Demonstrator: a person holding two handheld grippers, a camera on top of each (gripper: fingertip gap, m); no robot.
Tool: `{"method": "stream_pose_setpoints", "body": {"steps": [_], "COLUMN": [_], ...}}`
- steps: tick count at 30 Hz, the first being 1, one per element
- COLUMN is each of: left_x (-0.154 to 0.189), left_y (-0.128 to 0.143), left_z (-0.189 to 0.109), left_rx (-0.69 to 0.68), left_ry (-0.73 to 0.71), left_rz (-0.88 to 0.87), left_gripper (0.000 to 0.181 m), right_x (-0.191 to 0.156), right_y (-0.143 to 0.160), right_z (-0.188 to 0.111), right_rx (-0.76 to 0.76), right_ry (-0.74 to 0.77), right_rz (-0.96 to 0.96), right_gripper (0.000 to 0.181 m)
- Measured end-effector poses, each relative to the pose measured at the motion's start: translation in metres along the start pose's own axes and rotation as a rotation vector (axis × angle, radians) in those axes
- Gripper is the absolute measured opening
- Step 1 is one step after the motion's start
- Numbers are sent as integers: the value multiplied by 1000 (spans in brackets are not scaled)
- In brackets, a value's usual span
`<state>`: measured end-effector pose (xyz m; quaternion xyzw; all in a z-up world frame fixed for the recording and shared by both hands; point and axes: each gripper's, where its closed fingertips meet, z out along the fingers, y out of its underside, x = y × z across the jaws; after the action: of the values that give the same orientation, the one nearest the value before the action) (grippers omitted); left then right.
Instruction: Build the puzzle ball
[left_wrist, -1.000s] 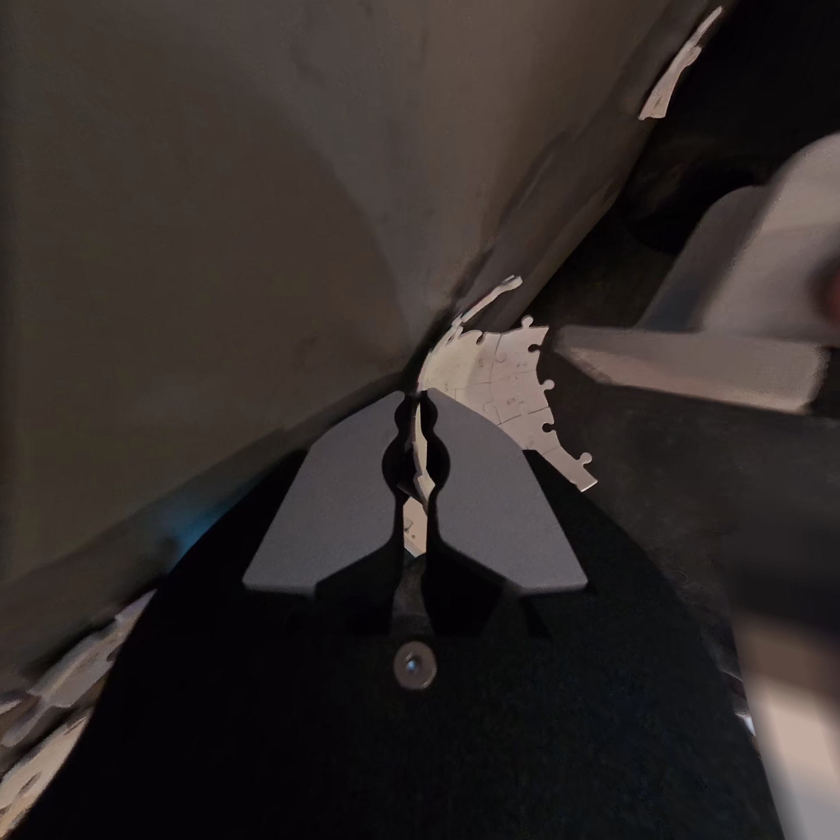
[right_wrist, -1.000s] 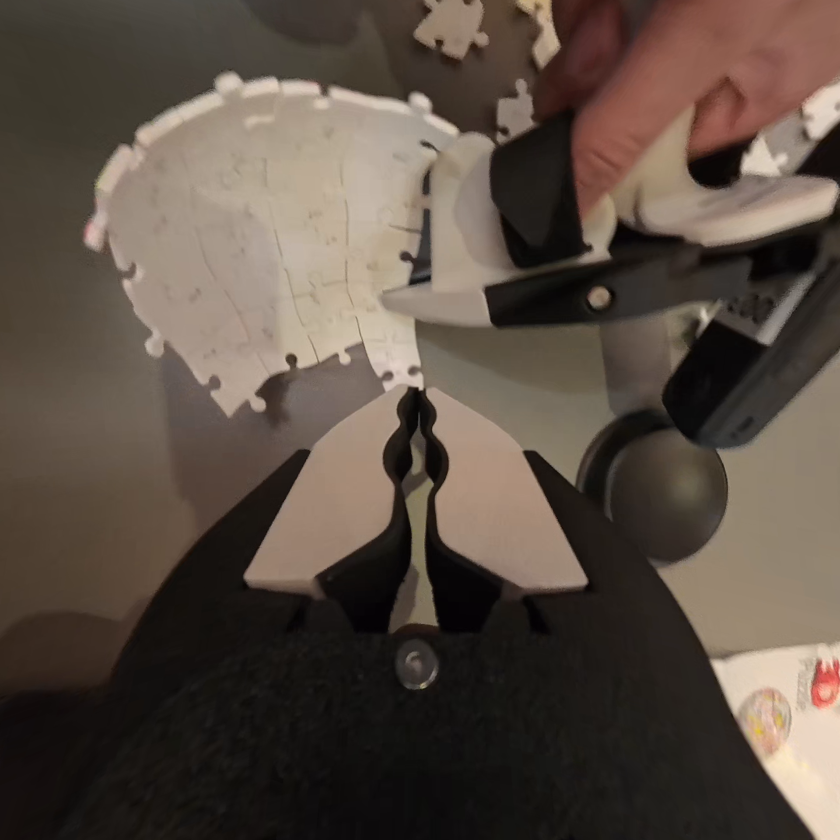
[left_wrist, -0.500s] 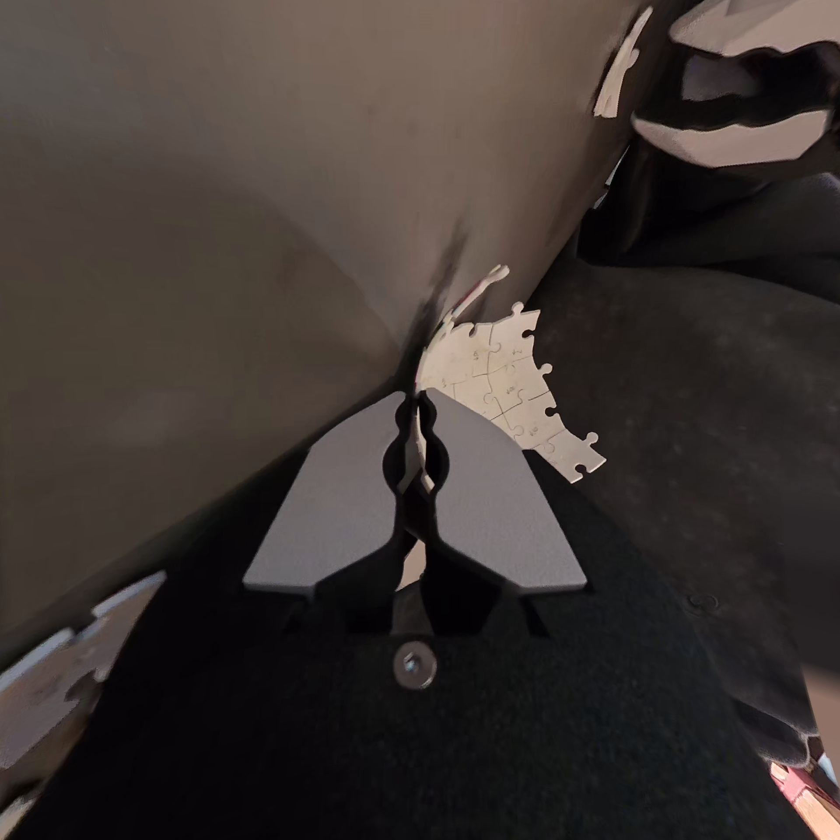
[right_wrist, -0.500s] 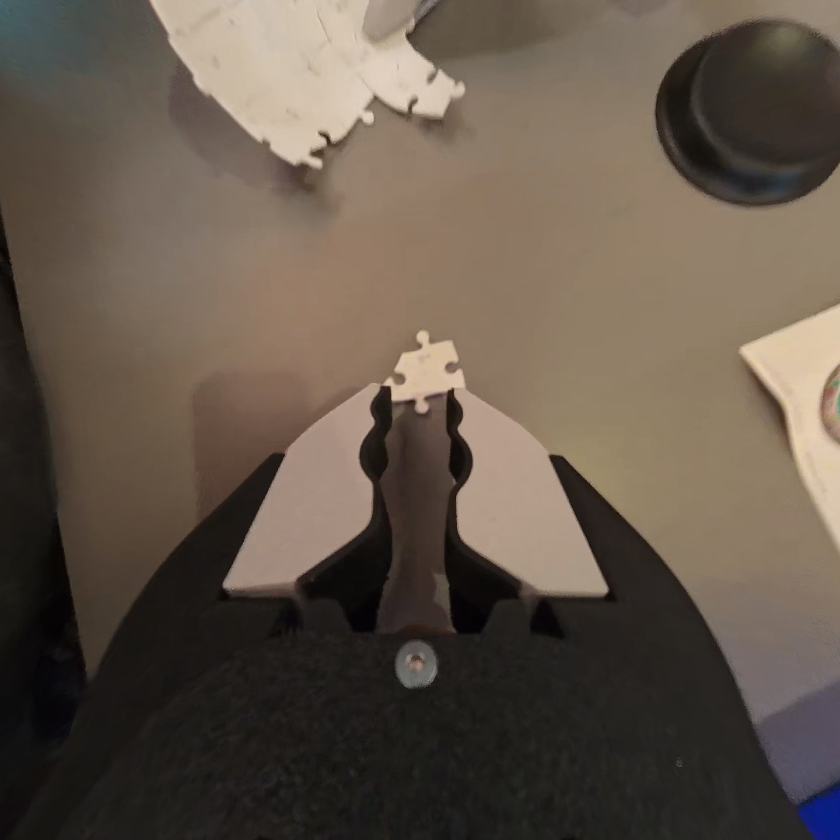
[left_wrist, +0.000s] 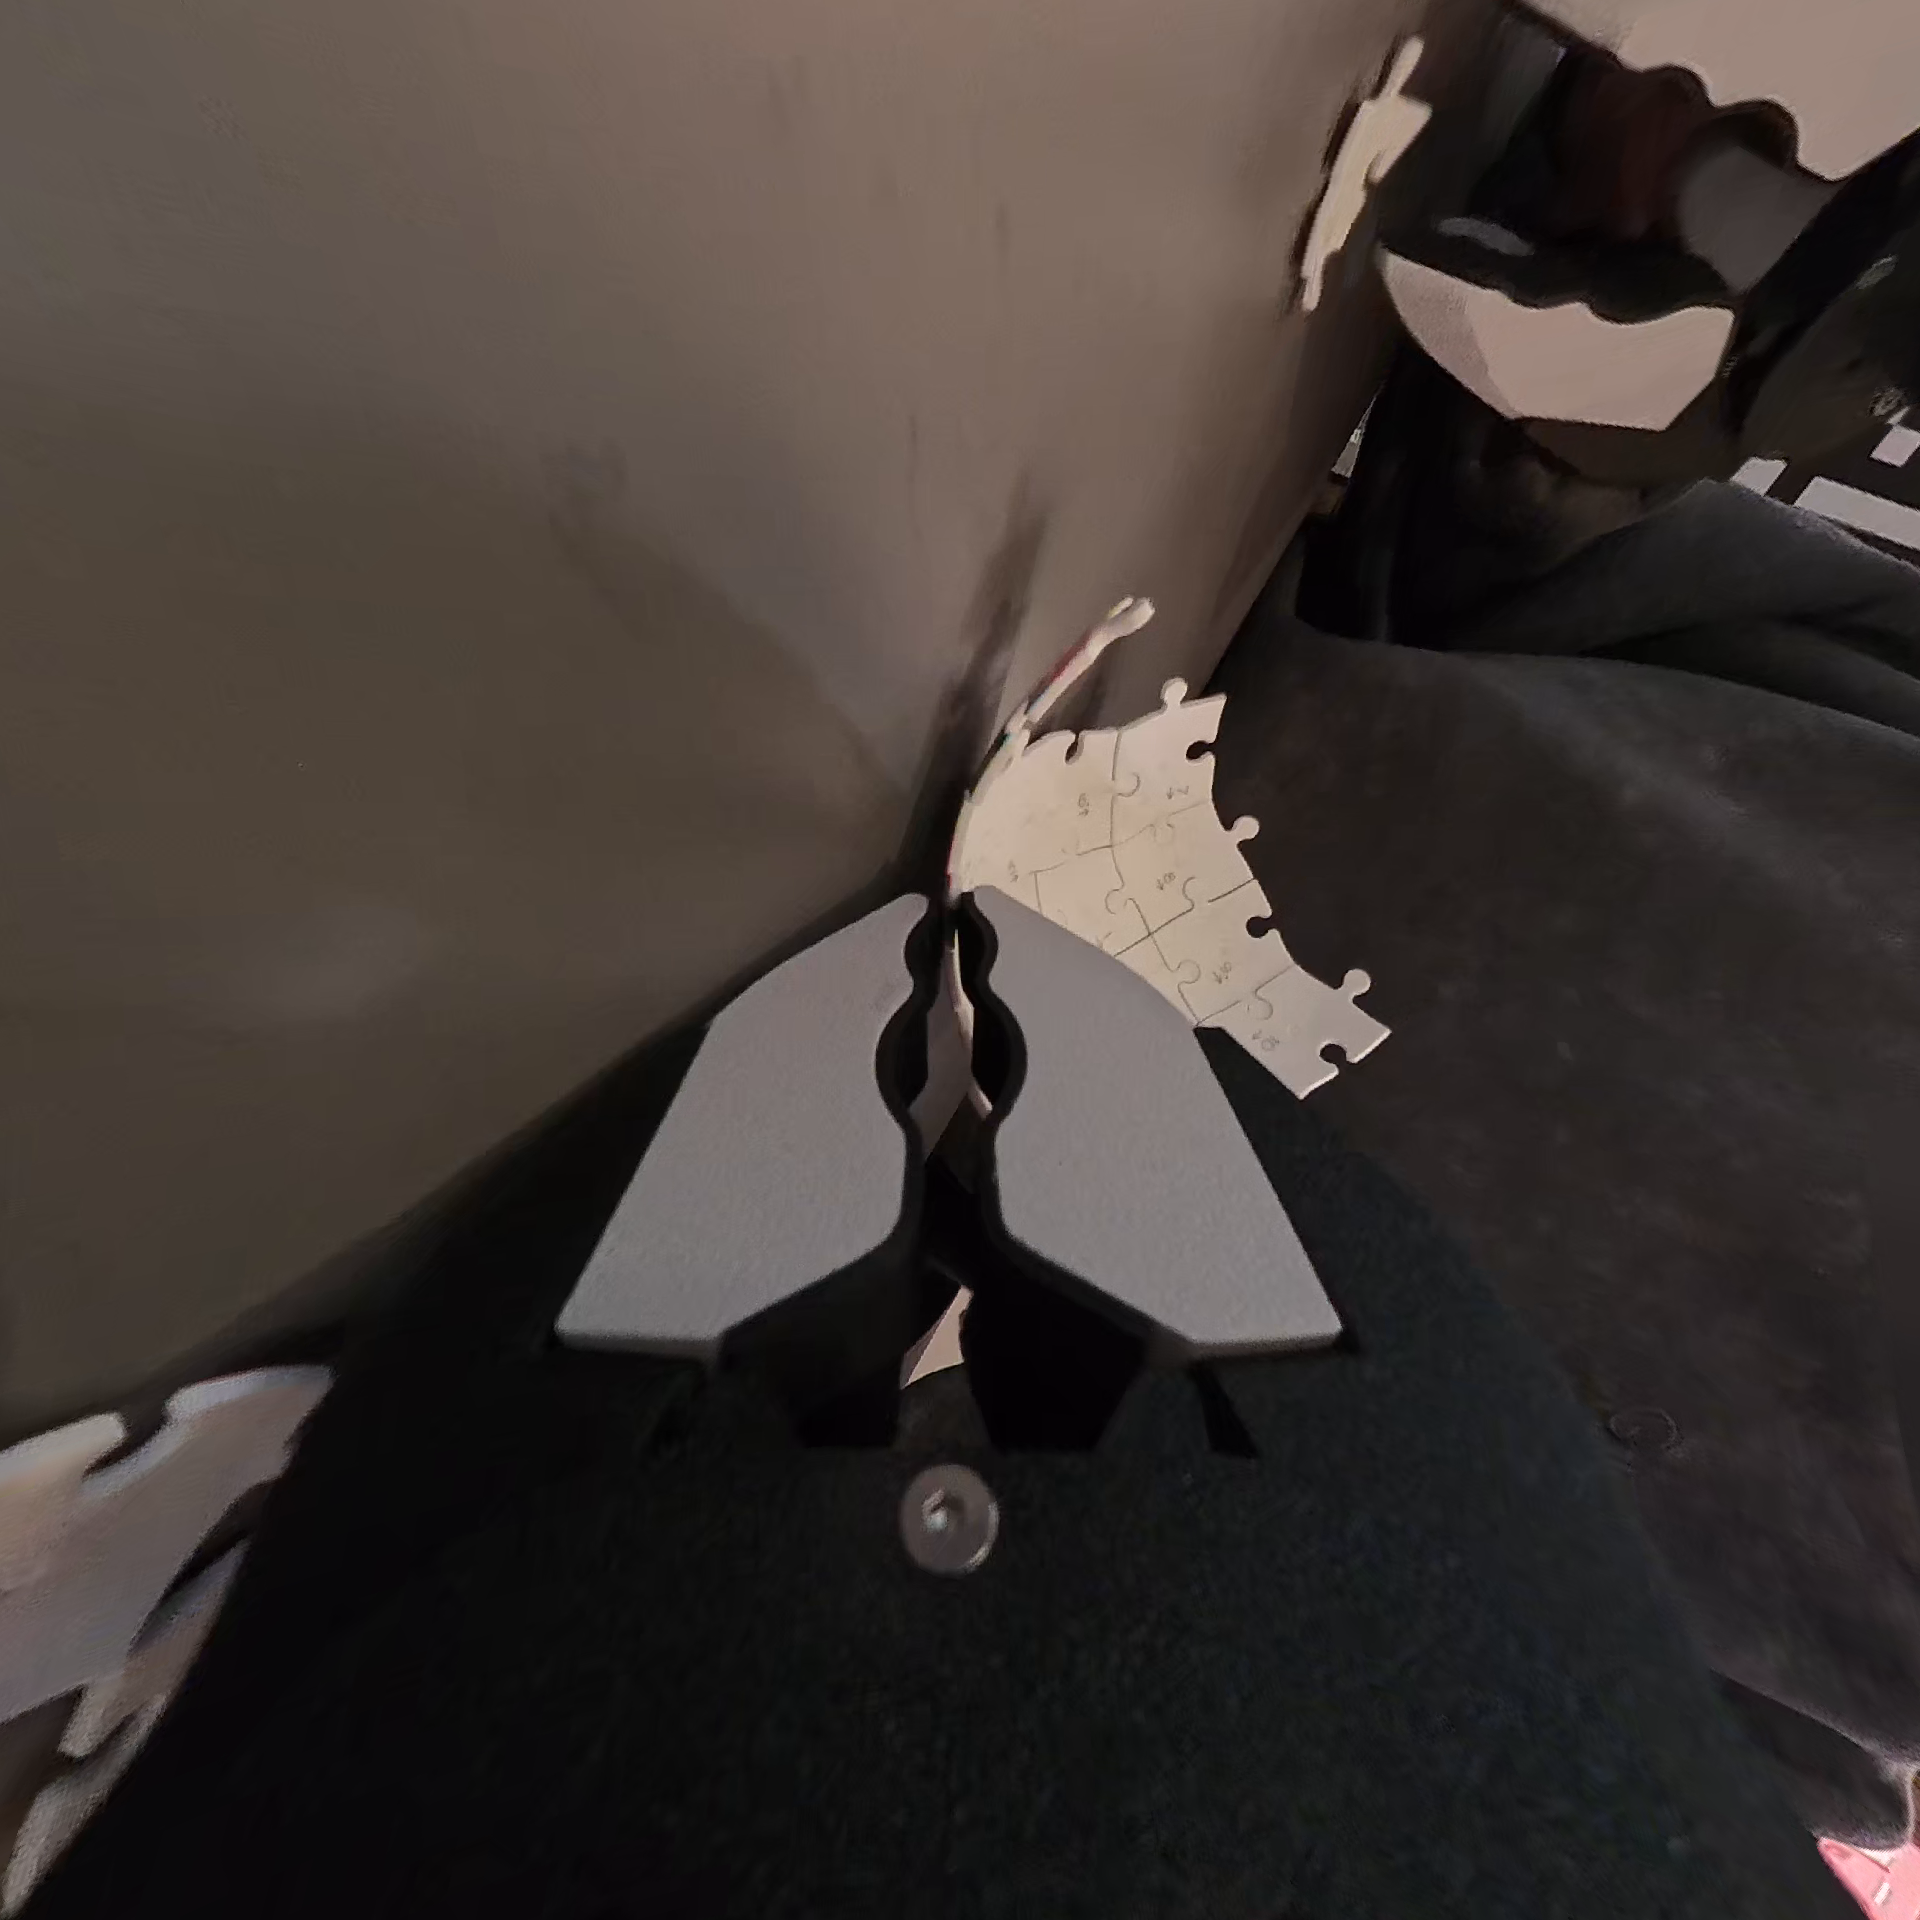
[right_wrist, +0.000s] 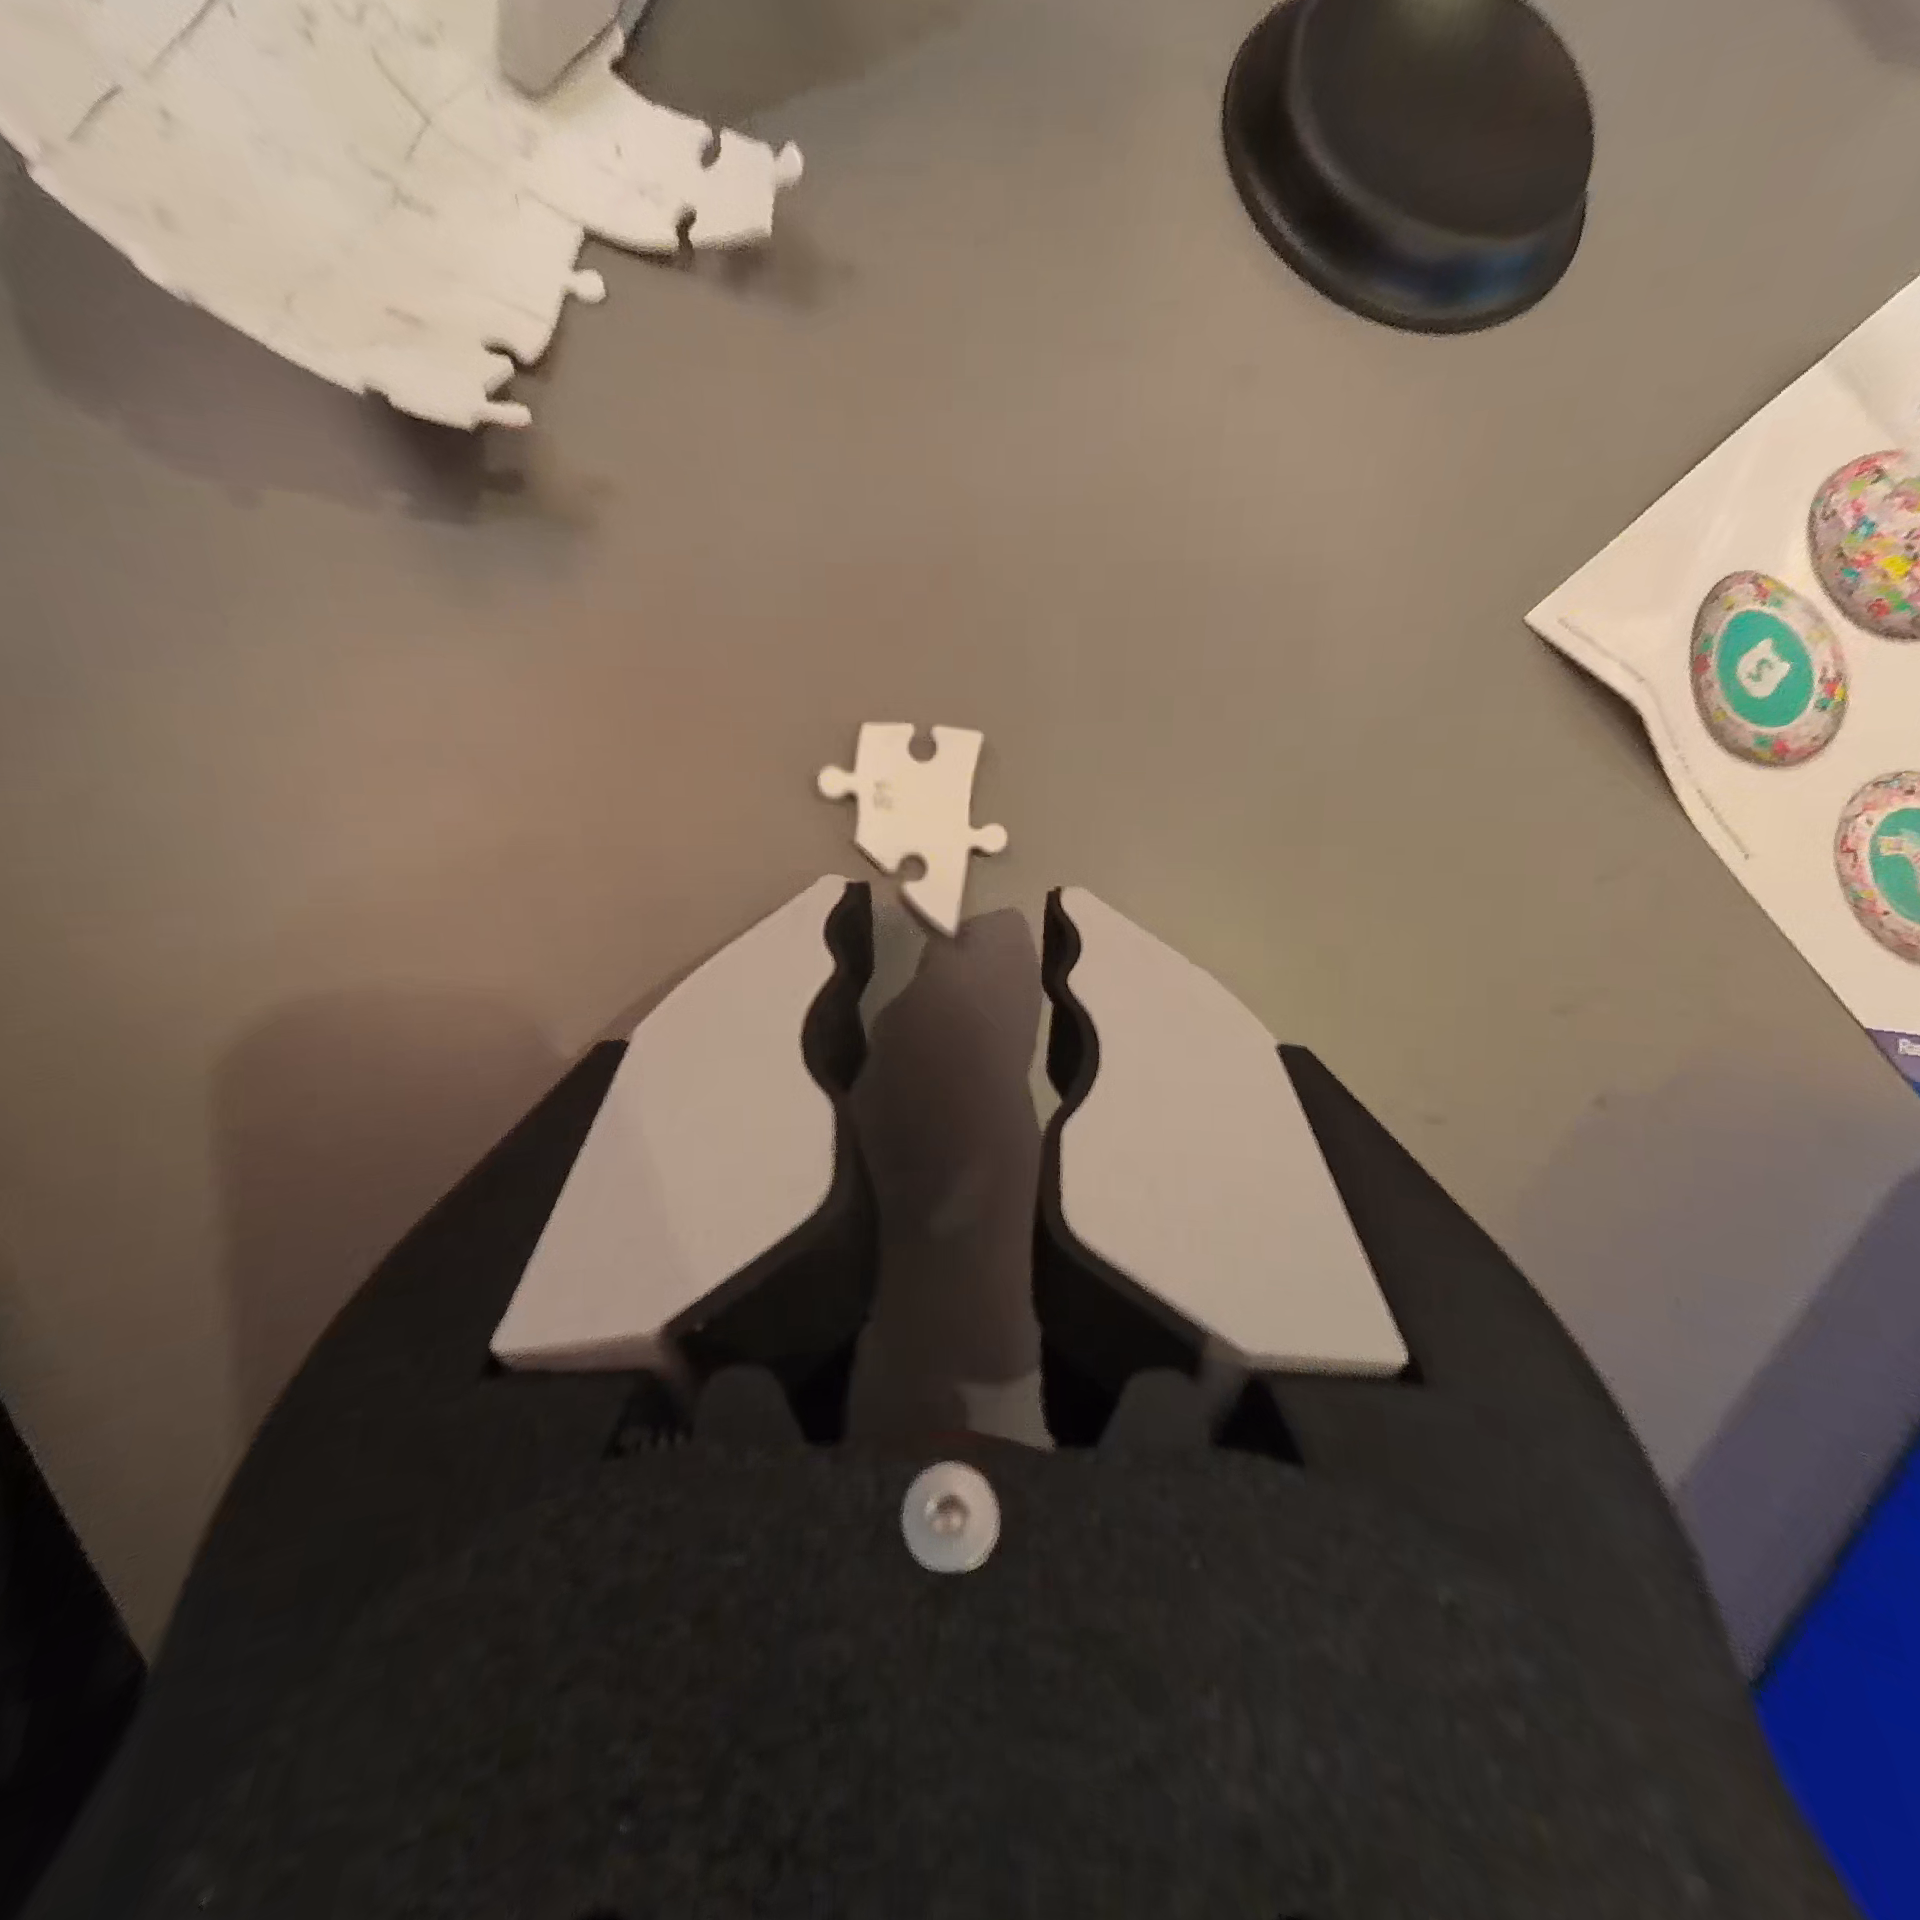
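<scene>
Puzzle piece (right_wrist: 914, 821) lies just ahead of spread right claw (right_wrist: 954, 904); left claw (left_wrist: 951, 914) seemingly pinches shell (left_wrist: 1164, 883).

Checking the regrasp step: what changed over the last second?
The right hand-held gripper pulled back from the shell toward the near table and opened; its jaws now stand apart just behind a loose piece, not yet gripping it. The left hand-held gripper stayed shut on the shell's edge.
</scene>
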<state>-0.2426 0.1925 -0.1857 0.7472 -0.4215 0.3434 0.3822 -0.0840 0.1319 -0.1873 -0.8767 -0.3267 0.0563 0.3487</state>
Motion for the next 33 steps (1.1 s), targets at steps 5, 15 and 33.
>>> {"method": "stream_pose_setpoints", "body": {"steps": [5, 15, 33], "left_x": [-1, 0, 0], "left_y": [1, 4, 7], "left_z": [-1, 2, 0], "left_rx": [-7, 0, -11], "left_ry": [-7, -14, -36], "left_rz": [6, 26, 53], "left_gripper": [2, 2, 2], "right_x": [-7, -14, -9], "right_y": [-2, -16, -5], "right_z": [8, -10, 14], "right_rx": [-8, 51, 3], "right_ry": [-19, 74, 114], "right_rz": [-39, 281, 283], "right_gripper": [31, 37, 38]}}
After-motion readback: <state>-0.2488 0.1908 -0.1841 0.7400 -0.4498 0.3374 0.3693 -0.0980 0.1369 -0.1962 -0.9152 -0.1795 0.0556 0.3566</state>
